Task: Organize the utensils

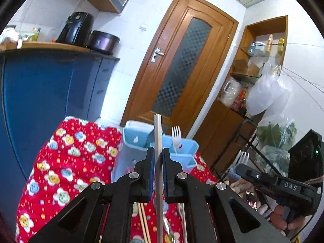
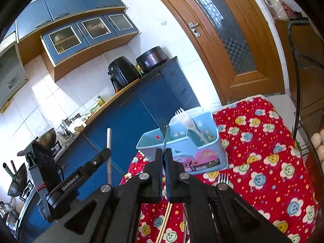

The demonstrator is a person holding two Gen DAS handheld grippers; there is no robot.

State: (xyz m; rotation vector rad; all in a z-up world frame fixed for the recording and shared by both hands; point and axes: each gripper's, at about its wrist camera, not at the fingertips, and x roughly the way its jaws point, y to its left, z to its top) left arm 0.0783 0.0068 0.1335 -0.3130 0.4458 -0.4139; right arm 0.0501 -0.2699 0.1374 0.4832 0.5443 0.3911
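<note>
**Step in hand: carry to container.** Both tools are loaded and held above the table, short of the drop point.

1. Left gripper (image 1: pixel 158 151): pads clamped on a straight grey metal rod (image 1: pixel 157 133). It may be a chopstick or a straw; the frames do not settle which. The rod stands upright and runs well past the pads above and below.
2. Right gripper (image 2: pixel 164 151): pads pressed together on a thin dark item, seen edge-on from its own camera. The left wrist view shows tines rising from its tip, so the item is judged to be a metal fork (image 1: pixel 242 158).
3. Below the tools, on the red flowered cloth (image 2: pixel 263 162), lie unsorted items: a pair of wooden chopsticks (image 1: pixel 144 220), a loose fork (image 2: pixel 223 179) and at least one further metal utensil, mostly hidden by the gripper frames.
4. Just beyond stands the light blue caddy (image 2: pixel 214 141), upright on the cloth and divided into compartments. One compartment holds a white plastic fork (image 2: pixel 187 121), leaning tines up. No other utensil shows in the caddy, though parts of its interior are hidden.

**Next move, as judged:** bring each tool over the caddy rim, keep the item near vertical, lower its bottom end into a compartment, then part the pads. The rod's long lower end must clear the near wall first. Matching the metal fork to the white fork's compartment appears sensible.
</note>
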